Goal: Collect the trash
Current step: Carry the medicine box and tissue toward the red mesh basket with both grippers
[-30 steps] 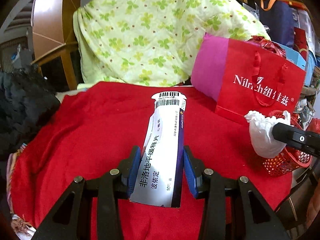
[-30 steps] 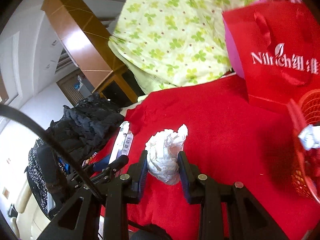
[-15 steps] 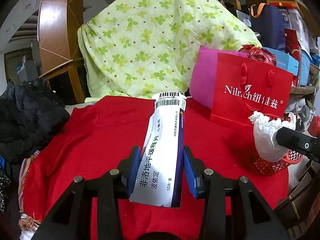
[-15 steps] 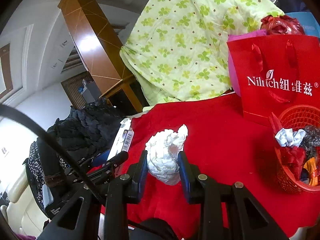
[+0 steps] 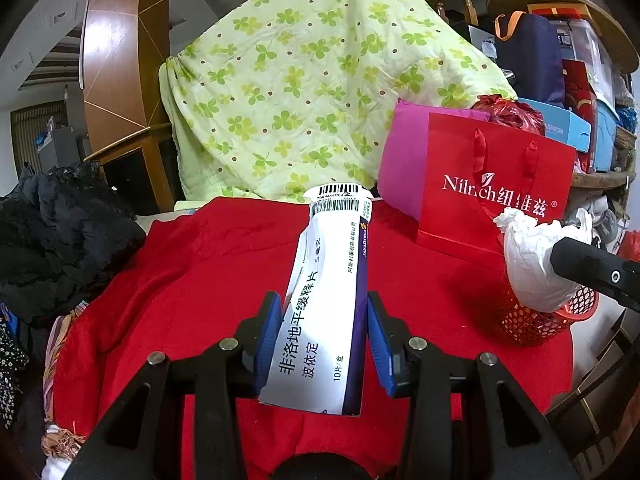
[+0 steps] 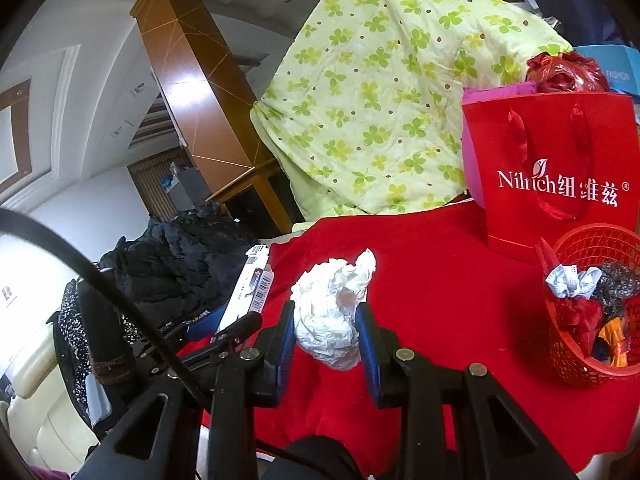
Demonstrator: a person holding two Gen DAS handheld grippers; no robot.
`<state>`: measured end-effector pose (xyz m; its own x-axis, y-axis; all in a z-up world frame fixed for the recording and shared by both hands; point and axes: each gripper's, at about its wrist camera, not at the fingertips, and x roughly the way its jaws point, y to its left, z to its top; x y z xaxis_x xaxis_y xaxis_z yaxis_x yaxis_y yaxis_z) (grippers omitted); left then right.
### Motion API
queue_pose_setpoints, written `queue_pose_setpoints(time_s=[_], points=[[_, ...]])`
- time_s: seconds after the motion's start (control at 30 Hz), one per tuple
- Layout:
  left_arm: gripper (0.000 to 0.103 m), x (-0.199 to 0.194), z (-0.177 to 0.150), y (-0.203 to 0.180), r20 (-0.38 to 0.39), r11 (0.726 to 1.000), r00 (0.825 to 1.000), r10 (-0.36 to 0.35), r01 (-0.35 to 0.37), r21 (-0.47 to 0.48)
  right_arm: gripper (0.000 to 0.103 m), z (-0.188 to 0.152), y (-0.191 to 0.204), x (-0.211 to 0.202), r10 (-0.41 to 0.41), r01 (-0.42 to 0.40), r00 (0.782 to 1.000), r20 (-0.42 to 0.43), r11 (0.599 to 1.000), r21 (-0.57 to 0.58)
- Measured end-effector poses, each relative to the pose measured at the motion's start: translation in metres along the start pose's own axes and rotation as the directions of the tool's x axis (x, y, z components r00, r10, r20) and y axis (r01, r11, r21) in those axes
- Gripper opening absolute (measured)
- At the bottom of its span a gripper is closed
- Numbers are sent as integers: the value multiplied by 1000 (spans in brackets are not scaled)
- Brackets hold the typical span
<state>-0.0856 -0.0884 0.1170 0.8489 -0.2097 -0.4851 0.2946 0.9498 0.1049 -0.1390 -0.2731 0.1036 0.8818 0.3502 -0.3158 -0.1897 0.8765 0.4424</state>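
Note:
My left gripper (image 5: 320, 324) is shut on a flattened white and purple medicine box (image 5: 324, 308), held above the red cloth (image 5: 200, 280). My right gripper (image 6: 325, 328) is shut on a crumpled white paper ball (image 6: 332, 316), also held above the cloth. The paper ball also shows in the left wrist view (image 5: 536, 264), in front of the red mesh basket (image 5: 532, 324). In the right wrist view the basket (image 6: 576, 364) stands at the right edge of the cloth and holds several scraps. The medicine box shows there at the left (image 6: 252, 292).
A red paper gift bag (image 5: 496, 188) stands at the back right beside the basket. A green clover quilt (image 5: 304, 92) is draped behind the table. Black clothing (image 5: 52, 240) is heaped at the left. Shelves with boxes (image 5: 568, 128) stand at the far right.
Both grippers have risen and drawn back from the table, each still holding its item. The basket and gift bag now sit lower and farther off in both views.

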Motion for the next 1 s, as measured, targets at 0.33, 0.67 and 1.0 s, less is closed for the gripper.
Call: queue_pose_setpoints(time_s=[0.33, 0.67, 1.0], points=[[44, -12, 1, -10, 19, 1000, 1000, -5, 4, 30, 31, 3, 1, -9, -3, 4, 1000, 16, 1000, -12], [44, -18, 4, -25, 27, 998, 1000, -17, 15, 61, 32, 1, -7, -28, -16, 16, 999, 46, 1000, -1], [45, -21, 5, -33, 25, 997, 999, -23, 21, 81, 32, 0, -15, -40, -25, 24, 998, 65, 999, 22]])
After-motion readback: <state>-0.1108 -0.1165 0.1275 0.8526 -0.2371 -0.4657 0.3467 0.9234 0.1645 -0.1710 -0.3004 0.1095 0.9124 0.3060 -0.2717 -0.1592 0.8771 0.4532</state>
